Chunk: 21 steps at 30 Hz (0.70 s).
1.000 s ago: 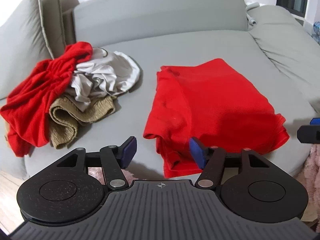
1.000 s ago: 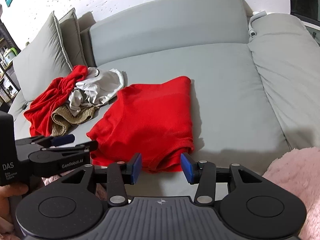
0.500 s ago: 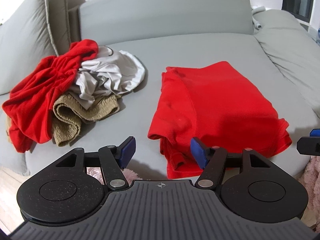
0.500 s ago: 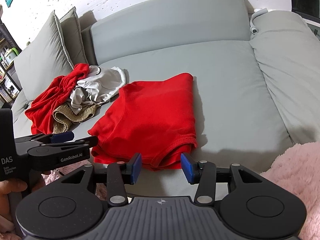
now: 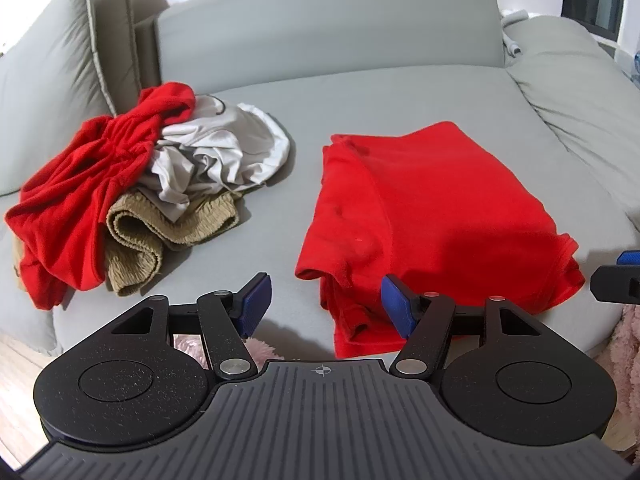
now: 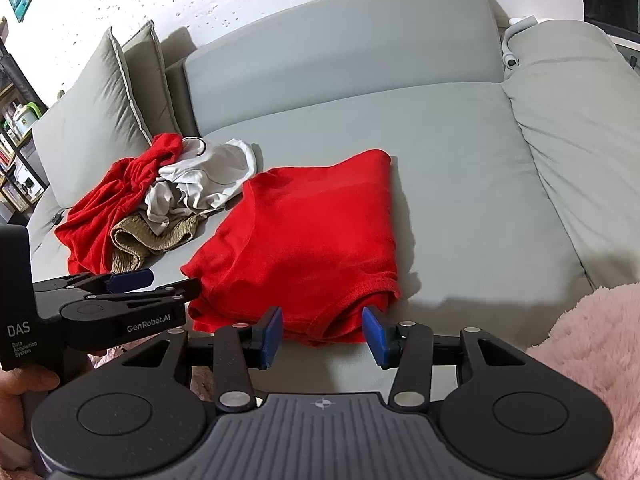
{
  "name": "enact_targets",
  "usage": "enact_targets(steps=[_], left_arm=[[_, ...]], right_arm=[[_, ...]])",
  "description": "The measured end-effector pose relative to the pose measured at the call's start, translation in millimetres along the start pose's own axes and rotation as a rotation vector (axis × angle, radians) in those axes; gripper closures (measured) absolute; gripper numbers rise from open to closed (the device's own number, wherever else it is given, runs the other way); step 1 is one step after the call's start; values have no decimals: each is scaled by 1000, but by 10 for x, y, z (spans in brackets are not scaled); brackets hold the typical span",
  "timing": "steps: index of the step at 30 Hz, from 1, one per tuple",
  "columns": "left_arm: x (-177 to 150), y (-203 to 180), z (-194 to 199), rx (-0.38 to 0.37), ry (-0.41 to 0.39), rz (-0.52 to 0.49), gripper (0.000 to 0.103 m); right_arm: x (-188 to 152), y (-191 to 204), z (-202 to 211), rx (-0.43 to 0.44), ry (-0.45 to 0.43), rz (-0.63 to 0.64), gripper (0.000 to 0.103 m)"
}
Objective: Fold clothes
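Observation:
A folded red shirt (image 5: 432,216) lies flat on the grey sofa seat (image 5: 280,92) near its front edge. My left gripper (image 5: 325,306) hovers open just before the shirt's near left corner, with nothing between its blue pads. My right gripper (image 6: 323,334) is open too, and its pads stand either side of the shirt's (image 6: 312,232) near right corner without pressing it. To the left sits a loose pile: a crumpled red garment (image 5: 92,184), a white one (image 5: 216,160) and a tan one (image 5: 160,232). The left gripper (image 6: 172,280) shows from the side in the right wrist view.
Two grey cushions (image 6: 100,120) lean against the backrest behind the pile. A thicker grey sofa section (image 6: 580,140) rises on the right. A pink fluffy fabric (image 6: 592,352) lies at the lower right. A hand (image 6: 20,388) holds the left gripper's handle. Shelves (image 6: 16,152) stand far left.

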State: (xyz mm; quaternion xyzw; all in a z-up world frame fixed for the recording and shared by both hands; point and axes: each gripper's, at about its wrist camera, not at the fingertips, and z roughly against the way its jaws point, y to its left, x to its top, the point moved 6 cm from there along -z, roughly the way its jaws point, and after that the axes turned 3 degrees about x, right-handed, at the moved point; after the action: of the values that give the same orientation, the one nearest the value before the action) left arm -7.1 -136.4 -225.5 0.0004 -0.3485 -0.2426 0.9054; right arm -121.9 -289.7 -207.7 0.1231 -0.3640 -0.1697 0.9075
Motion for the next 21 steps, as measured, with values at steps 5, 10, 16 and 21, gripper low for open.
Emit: enact_targets(steps=[5,10,16,21], left_arm=[[13,0,23,-4,-8,5,36],[-1,54,41,1,-12,22,36],[-22,172,-10,18,22,82,36],[-28,137,-46,26,39,76,36]], right_arm=[[19,-19,-17,4,-11,-2,57],[4,-48,-101,15,3,-9,57],[-39,-22,-173,36,23,3,57],[-64,-77,-200,38,34,-16,57]])
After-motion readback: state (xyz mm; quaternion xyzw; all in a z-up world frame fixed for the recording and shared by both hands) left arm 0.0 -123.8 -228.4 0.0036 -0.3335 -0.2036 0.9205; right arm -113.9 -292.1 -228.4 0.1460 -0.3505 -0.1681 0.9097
